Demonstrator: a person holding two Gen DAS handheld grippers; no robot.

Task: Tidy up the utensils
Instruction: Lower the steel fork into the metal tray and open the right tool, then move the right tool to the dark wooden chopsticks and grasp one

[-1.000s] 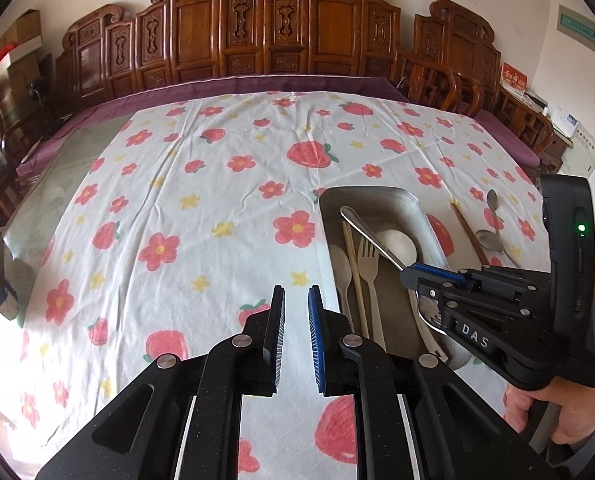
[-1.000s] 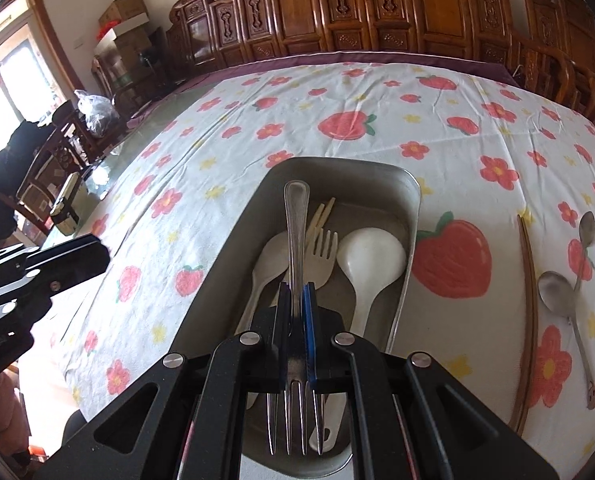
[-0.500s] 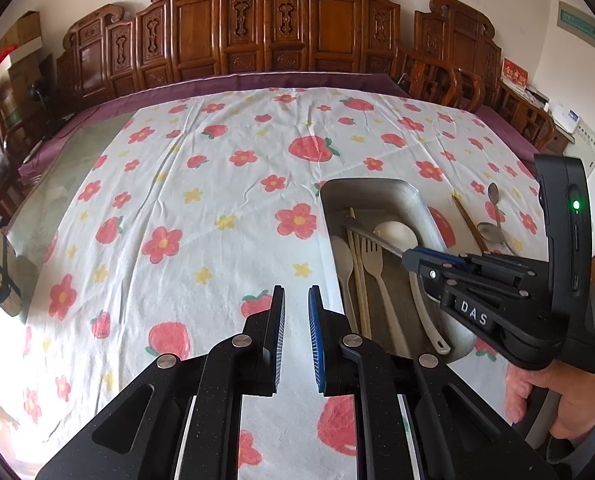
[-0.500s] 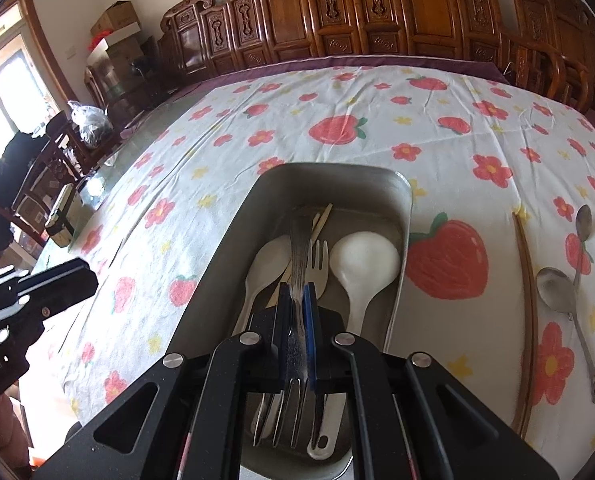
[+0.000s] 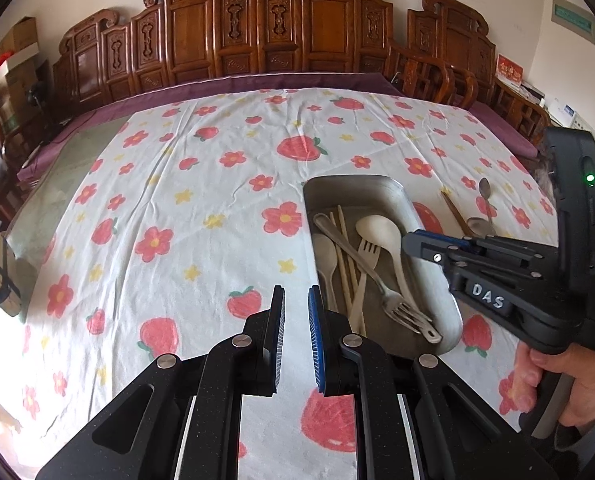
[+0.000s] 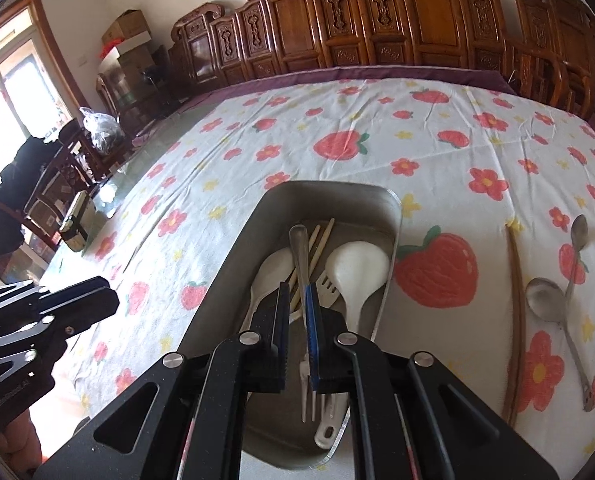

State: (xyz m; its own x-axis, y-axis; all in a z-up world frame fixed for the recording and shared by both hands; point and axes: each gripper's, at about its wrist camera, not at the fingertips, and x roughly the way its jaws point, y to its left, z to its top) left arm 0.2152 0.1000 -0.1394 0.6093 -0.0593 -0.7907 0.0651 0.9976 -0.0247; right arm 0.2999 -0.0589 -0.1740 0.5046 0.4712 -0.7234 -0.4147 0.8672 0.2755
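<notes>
A metal tray (image 5: 395,188) (image 6: 393,216) sits on the flowered tablecloth. In it lie a steel fork (image 5: 353,252) (image 6: 299,248), white spoons (image 6: 357,268), a pale fork and chopsticks (image 5: 341,224). My right gripper (image 6: 297,312) (image 5: 411,240) hovers just over the tray, its jaws parted a little, with the steel fork lying loose below them. My left gripper (image 5: 296,320) is open and empty over the cloth left of the tray. Right of the tray lie a brown chopstick (image 6: 515,300) and two steel spoons (image 6: 545,300) (image 6: 579,232).
Carved wooden chairs (image 5: 281,28) line the far side of the table. A small box (image 5: 1,280) sits at the table's left edge on bare glass. The brown chopstick (image 5: 453,212) and steel spoons (image 5: 483,192) also show in the left wrist view.
My right gripper lowered the steel fork into the tray and opened; the fork now lies flat among the other utensils. The left gripper has stayed put.
</notes>
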